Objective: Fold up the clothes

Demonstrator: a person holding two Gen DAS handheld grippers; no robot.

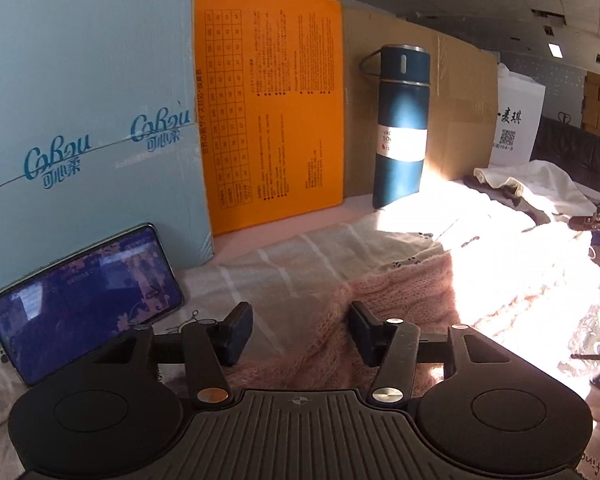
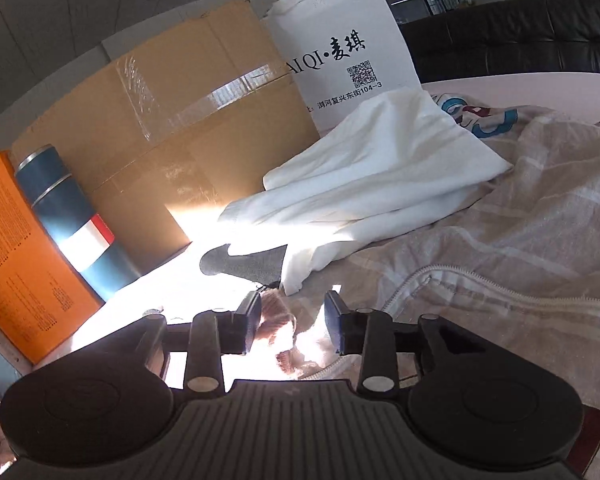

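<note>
A fuzzy pink knit sweater (image 1: pixel 400 292) lies spread on the striped beige sheet (image 1: pixel 300 264), half in bright sunlight. My left gripper (image 1: pixel 300 334) is open, low over the sweater's near-left edge, with knit between its fingers. My right gripper (image 2: pixel 290 326) is open over a bunched pink edge of the sweater (image 2: pixel 278 320) in the glare. A white garment (image 2: pixel 380 184) lies crumpled behind it, with a grey sock (image 2: pixel 244 262) beside it. A beige striped zip garment (image 2: pixel 500 264) lies to the right.
A blue thermos (image 1: pixel 400 128) stands at the back against a cardboard box (image 2: pixel 172 128). An orange board (image 1: pixel 268 108), a light blue carton (image 1: pixel 84 120) and a white paper bag (image 2: pixel 340 52) line the back. A phone (image 1: pixel 84 304) leans at the left.
</note>
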